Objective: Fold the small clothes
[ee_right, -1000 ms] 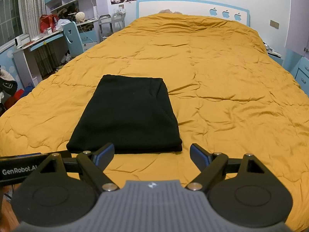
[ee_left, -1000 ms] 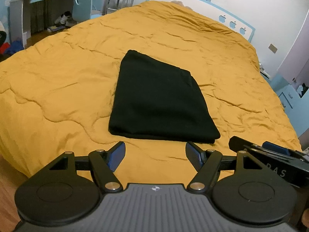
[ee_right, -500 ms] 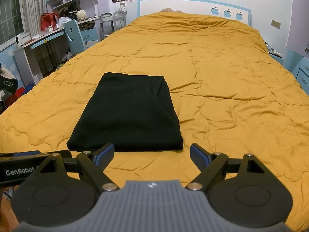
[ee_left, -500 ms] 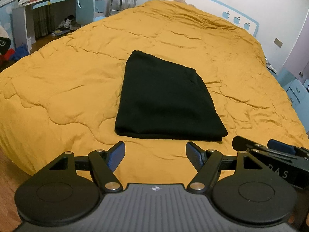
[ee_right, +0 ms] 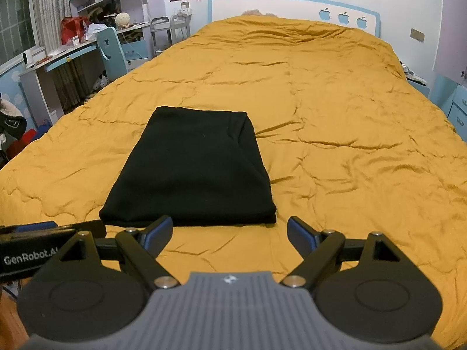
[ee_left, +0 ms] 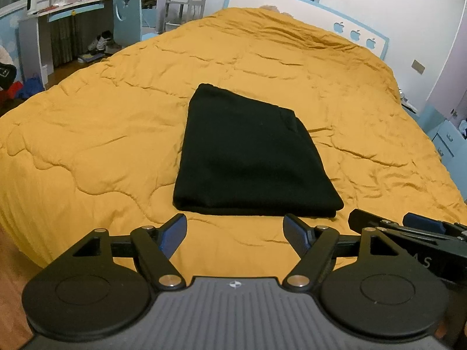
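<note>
Black garment [ee_left: 251,157] lies folded into a tidy rectangle on the yellow quilt [ee_left: 87,134], near the foot of the bed. I hold the left gripper [ee_left: 235,232] and right gripper [ee_right: 229,232] side by side just short of its near edge, touching nothing. Both jaws are spread wide and empty (no cloth between them). I judge this fold finished; standing off lets me check the edges for slack.

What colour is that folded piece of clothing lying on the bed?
Plain black, no pattern visible; the folded black garment shows best in the right wrist view.
</note>
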The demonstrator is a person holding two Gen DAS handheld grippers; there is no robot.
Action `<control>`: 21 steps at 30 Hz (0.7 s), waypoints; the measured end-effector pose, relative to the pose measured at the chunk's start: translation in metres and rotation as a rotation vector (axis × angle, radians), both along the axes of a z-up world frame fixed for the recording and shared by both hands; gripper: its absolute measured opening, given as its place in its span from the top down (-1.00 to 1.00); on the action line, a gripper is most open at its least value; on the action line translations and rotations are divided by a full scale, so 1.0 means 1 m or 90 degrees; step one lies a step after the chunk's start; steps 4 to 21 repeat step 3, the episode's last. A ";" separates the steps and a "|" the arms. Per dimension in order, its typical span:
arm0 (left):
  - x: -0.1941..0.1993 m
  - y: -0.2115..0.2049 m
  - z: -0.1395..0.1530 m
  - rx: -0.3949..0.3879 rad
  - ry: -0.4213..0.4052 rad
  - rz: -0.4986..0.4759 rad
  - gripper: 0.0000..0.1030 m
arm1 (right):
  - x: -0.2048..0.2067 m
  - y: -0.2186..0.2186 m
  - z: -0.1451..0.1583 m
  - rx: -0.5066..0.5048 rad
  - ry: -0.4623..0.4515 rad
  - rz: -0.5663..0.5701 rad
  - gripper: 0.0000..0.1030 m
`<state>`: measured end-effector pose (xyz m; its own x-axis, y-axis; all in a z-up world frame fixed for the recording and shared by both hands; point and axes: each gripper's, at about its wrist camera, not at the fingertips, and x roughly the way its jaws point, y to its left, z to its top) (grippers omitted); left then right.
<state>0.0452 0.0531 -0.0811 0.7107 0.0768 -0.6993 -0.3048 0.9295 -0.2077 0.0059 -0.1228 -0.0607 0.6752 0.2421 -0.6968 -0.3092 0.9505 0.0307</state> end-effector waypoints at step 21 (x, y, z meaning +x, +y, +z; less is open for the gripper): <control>0.002 -0.002 -0.001 0.008 0.020 0.004 -0.71 | 0.001 0.000 0.000 -0.001 0.000 0.002 -0.58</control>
